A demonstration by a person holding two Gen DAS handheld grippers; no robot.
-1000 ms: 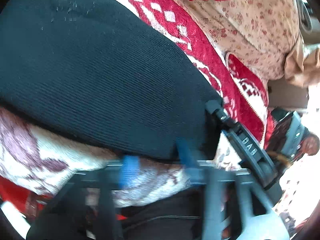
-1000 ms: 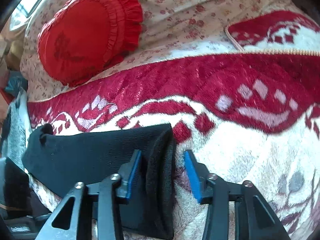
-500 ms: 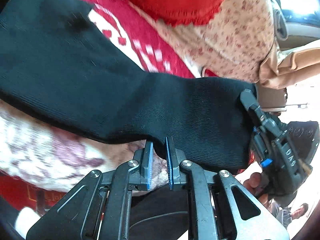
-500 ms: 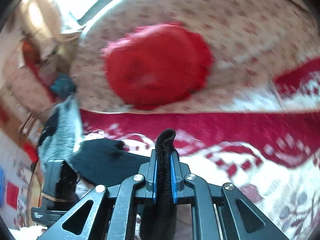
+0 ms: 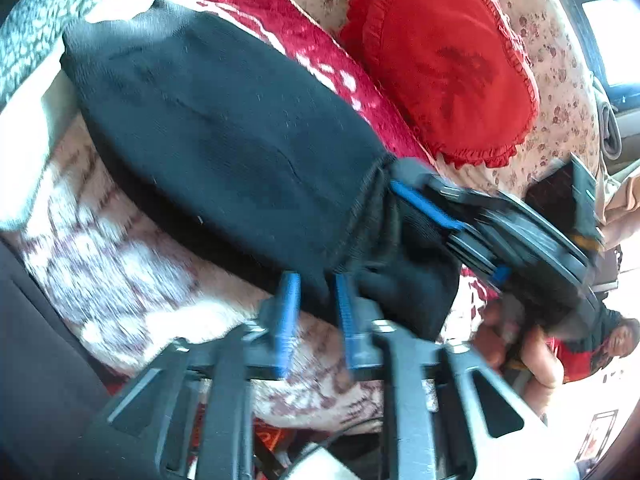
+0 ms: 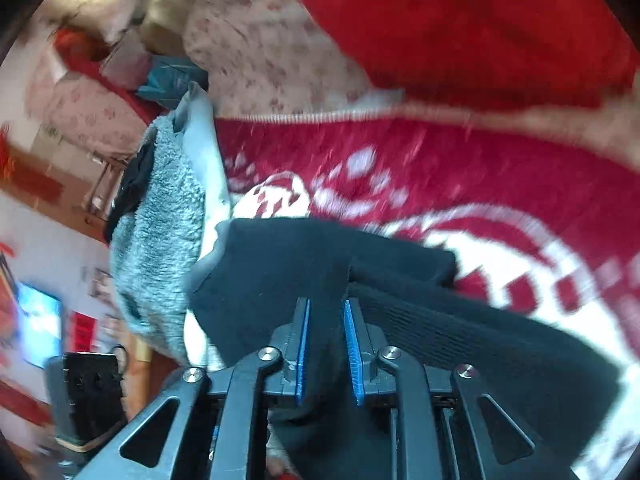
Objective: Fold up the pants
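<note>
The black knit pants [image 5: 224,132] lie on a red-and-white blanket [image 5: 120,264], one end doubled back over the rest. My left gripper [image 5: 316,316] is at the pants' near edge. Its jaws are opening, with the cloth's edge between the blue pads and blanket showing through the gap. My right gripper [image 5: 396,180] holds the far corner, where the cloth gathers in pleats. In the right wrist view the right gripper [image 6: 325,304] has black pants [image 6: 280,272] filling its gap while its jaws are opening.
A red frilled cushion [image 5: 444,60] leans on the floral sofa back [image 5: 560,92] behind the blanket [image 6: 480,184]. A grey fleecy cloth [image 6: 164,220] lies at the pants' far end. A person's hand [image 5: 540,360] holds the right gripper.
Both grippers closed on the pants' end, then carried it across the blanket, doubling it over the rest. The left jaws, tight half a second ago, now stand apart; the right jaws are slightly wider.
</note>
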